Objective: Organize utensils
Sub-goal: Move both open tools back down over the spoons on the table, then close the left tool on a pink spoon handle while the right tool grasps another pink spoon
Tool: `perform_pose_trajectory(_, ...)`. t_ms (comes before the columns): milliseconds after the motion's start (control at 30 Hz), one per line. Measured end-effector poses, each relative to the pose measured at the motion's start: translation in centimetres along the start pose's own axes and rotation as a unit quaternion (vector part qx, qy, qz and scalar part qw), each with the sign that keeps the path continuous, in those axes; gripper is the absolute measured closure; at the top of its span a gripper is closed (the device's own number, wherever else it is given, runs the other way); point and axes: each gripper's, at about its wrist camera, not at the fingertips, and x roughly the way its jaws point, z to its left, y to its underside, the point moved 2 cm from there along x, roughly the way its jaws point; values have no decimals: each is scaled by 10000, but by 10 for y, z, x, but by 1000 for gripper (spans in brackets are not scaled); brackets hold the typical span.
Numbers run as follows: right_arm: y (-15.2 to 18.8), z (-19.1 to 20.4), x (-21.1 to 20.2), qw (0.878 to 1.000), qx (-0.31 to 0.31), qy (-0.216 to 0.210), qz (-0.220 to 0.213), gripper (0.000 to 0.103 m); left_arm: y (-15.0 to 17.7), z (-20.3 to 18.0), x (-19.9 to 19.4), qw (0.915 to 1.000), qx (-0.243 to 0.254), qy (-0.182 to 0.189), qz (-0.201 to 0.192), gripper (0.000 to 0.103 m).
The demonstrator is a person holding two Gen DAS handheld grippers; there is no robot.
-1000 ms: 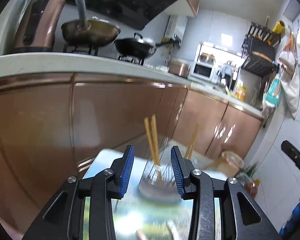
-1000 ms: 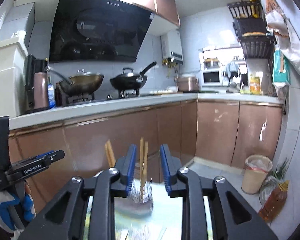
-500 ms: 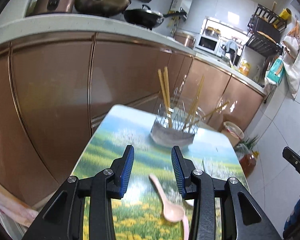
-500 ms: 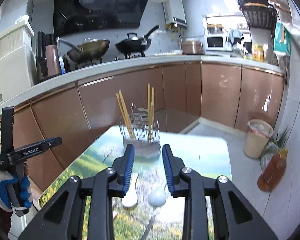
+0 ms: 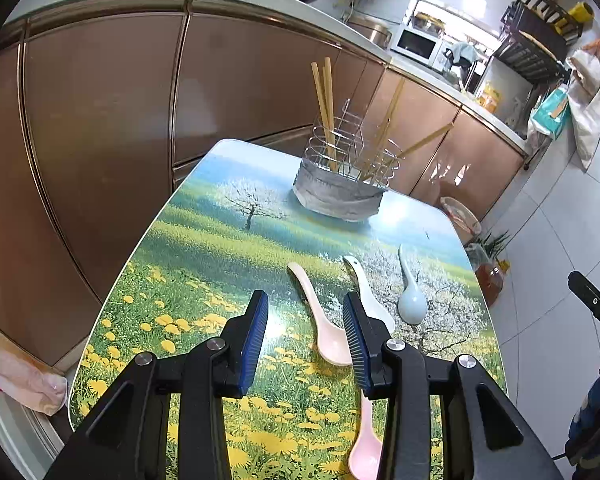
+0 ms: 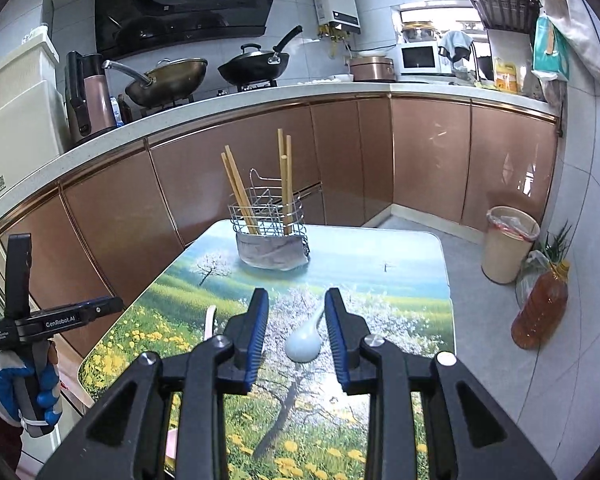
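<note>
Peeking past the left gripper (image 5: 305, 340): half-hidden white spoon (image 5: 367, 288).

My table (image 5: 188, 248) had a big picture on its top: green grass, yellow flowers, white trees and blue sky. At the far end stood a wire basket (image 5: 340, 160) with a gray cloth wrapped around its bottom, and wooden chopsticks (image 5: 327, 112) stuck up out of it. Closer to me, four spoons lay flat on the table. A light pink spoon (image 5: 320, 312) lay next to a white spoon (image 5: 364, 288). Just beside them, a pale blue spoon (image 6: 305, 340) lay with its bowl toward me. Another pink spoon (image 5: 366, 444) lay nearest to me, partly hidden, so I could not see all of it.
</note>
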Motion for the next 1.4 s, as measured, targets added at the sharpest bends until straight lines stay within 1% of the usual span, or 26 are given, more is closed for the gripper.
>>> perform_pose_trajectory(133, 2, -9, 8, 9999, 97, 14, 105, 75, -3, -4, 10, 9999, 26, 3, 169, 65)
perform_pose_trajectory(233, 6, -14, 23, 9994, 123, 14, 313, 75, -3, -5, 28, 9991, -15, 53, 432, 65)
perform_pose_trajectory(400, 12, -23, 66, 9962, 269, -99, 827, 75, 0, -2, 75, 9950, -173, 26, 986, 65)
perform_pose_trajectory(467, 15, -28, 90, 9934, 329, -123, 1094, 75, -1, -1, 94, 9929, -195, 12, 1173, 64)
perform_pose_trajectory(533, 18, -32, 110, 9911, 388, -150, 1265, 75, -3, 1, 110, 9912, -198, -50, 1306, 63)
perform_pose_trajectory(633, 22, -33, 132, 9886, 433, -212, 1429, 75, -4, 3, 122, 9904, -230, -30, 1366, 63)
perform_pose_trajectory(800, 30, -32, 148, 9868, 407, -288, 1538, 75, 2, 9, 116, 9903, -196, -17, 1378, 63)
perform_pose_trajectory(900, 34, -35, 151, 9863, 424, -292, 1569, 75, 17, 9, 101, 9901, -97, -38, 1397, 63)
perform_pose_trajectory(1033, 40, -42, 150, 9854, 469, -296, 1608, 75, 36, 2, 84, 9889, 12, 79, 1485, 63)
perform_pose_trajectory(1233, 51, -51, 131, 9858, 615, -316, 1529, 75, 65, -26, 64, 9847, 349, 331, 1673, 63)
perform_pose_trajectory(1400, 60, -61, 100, 9875, 759, -250, 1358, 75, 81, -46, 62, 9819, 585, 334, 1772, 63)
